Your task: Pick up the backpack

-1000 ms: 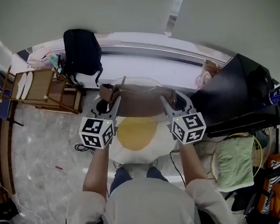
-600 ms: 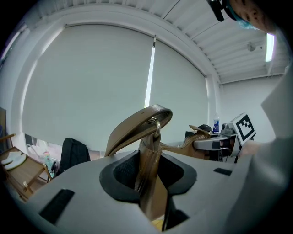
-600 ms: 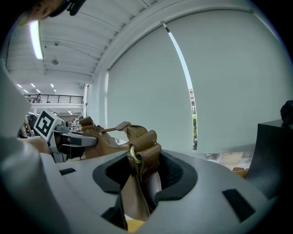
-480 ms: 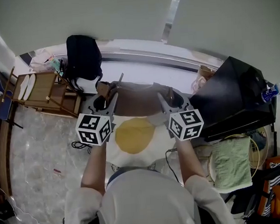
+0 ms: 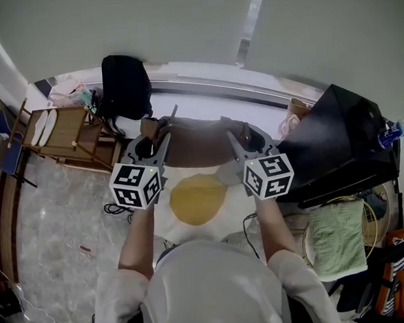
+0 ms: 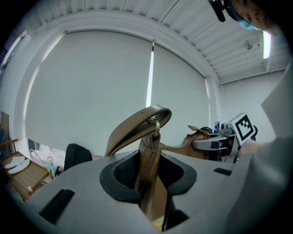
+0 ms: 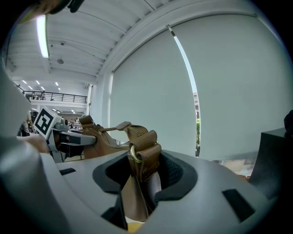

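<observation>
Rising a little since a second ago, both grippers are carrying the brown backpack point(image 5: 197, 140) up off the white mat with the yellow centre point(image 5: 197, 198), so the whole yellow disc is now showing below it. The backpack is hanging level between the two grippers, in the middle of the scene, just far of the mat and near of the window ledge point(image 5: 204, 88). The left gripper point(image 5: 152, 134) is pinching the bag's left end with its jaws narrow; in the left gripper view the pads are pressing on a leather tab point(image 6: 147, 169), with a ring point(image 6: 156, 122) and a curved strap point(image 6: 132, 130) standing up above them. The right gripper point(image 5: 245, 135) is clamping the right end the same way, its jaws set narrow on a folded leather tab with a brass ring point(image 7: 133, 154). A black backpack point(image 5: 124, 87) is sitting at the far left on the ledge, beside a wooden rack point(image 5: 65, 129). At the right a black box point(image 5: 338, 137) is standing, with a green towel point(image 5: 335, 238) lying nearer.
</observation>
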